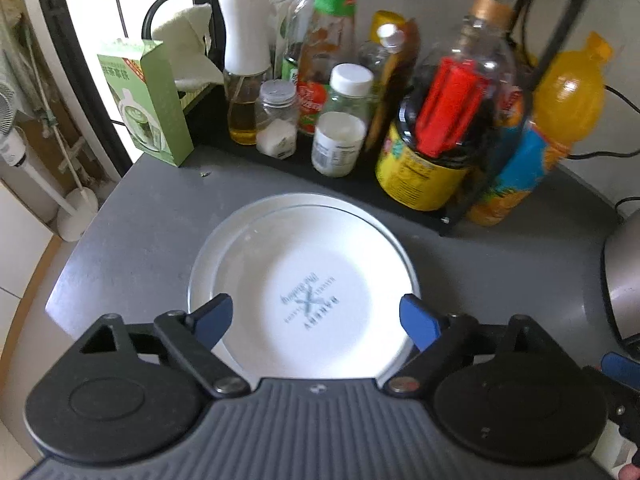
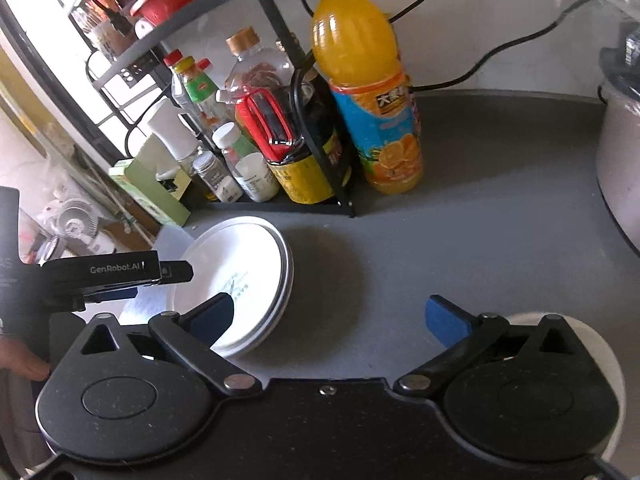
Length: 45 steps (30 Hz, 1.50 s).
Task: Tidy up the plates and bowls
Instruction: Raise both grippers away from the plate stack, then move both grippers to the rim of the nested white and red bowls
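Two white plates lie stacked on the grey counter, the top one with a printed logo in its middle. They also show in the right wrist view at the left. My left gripper is open and empty, its blue fingers spread just above the near half of the stack. My right gripper is open and empty over bare counter to the right of the plates. A white round dish lies under the right gripper's right side, mostly hidden.
A black rack of sauce bottles and jars stands behind the plates. A green box is at the back left, an orange juice bottle beside the rack, a metal pot at the right. The counter edge curves at left.
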Each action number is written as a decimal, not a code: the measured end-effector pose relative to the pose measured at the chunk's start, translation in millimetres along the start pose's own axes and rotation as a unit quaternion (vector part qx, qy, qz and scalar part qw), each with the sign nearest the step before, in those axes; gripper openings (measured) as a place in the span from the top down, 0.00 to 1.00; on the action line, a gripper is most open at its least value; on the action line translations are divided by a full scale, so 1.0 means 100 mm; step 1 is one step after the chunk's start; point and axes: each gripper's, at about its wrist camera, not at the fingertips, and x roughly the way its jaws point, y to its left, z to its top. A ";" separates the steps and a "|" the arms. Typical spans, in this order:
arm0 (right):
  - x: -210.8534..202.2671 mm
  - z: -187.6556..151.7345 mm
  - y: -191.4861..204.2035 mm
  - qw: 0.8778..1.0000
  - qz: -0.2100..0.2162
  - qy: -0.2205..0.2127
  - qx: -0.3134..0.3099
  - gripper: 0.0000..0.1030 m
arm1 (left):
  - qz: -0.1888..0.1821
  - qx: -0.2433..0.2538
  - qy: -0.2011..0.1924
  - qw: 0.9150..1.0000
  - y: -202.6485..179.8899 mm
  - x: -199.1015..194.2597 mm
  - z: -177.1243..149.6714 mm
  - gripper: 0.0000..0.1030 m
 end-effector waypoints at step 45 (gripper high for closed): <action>-0.72 -0.79 -1.70 0.993 -0.025 0.015 0.110 0.15 | -0.072 0.037 0.010 0.997 -1.86 -0.29 -1.30 0.12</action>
